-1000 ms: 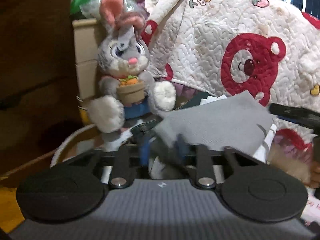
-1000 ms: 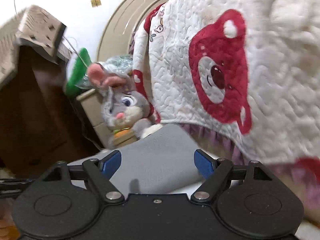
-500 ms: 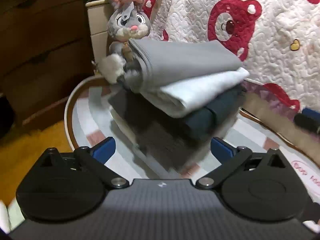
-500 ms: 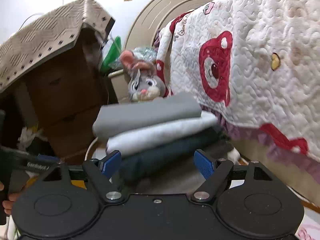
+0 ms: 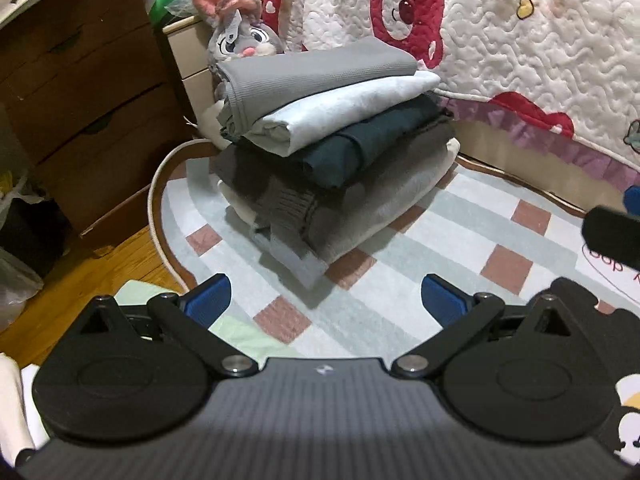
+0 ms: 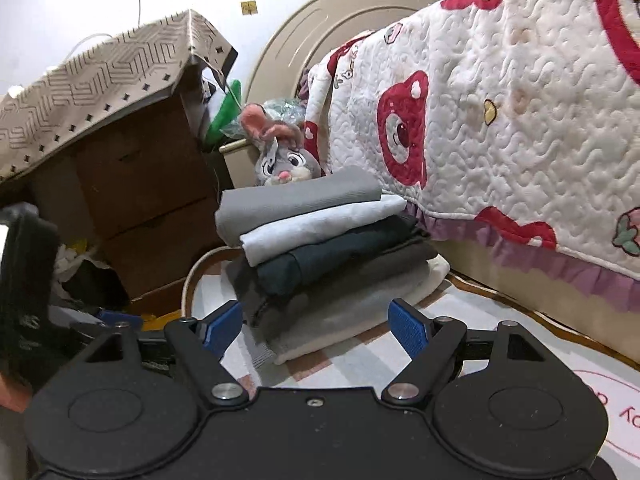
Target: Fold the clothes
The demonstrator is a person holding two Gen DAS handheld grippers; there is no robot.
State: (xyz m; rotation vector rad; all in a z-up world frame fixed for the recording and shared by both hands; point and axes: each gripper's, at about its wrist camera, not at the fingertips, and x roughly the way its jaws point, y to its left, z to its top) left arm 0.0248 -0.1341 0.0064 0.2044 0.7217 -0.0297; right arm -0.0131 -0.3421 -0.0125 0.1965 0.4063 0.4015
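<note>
The stack of folded clothes [image 5: 336, 148] rests on the checked rug [image 5: 460, 240], just in front of the plush rabbit [image 5: 240, 36] and beside the quilted bedspread [image 5: 520, 40]. From the top it holds a ribbed grey piece [image 5: 312, 68], a smooth white piece [image 5: 352, 104], a dark teal piece [image 5: 372, 140], a dark knit and pale fleecy layers. The left gripper [image 5: 324, 300] and right gripper [image 6: 316, 326] both have their blue pads spread wide, holding nothing, apart from the stack.

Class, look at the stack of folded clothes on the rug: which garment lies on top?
The light grey folded garment tops the stack; the white one lies directly beneath it, then the dark teal one.
</note>
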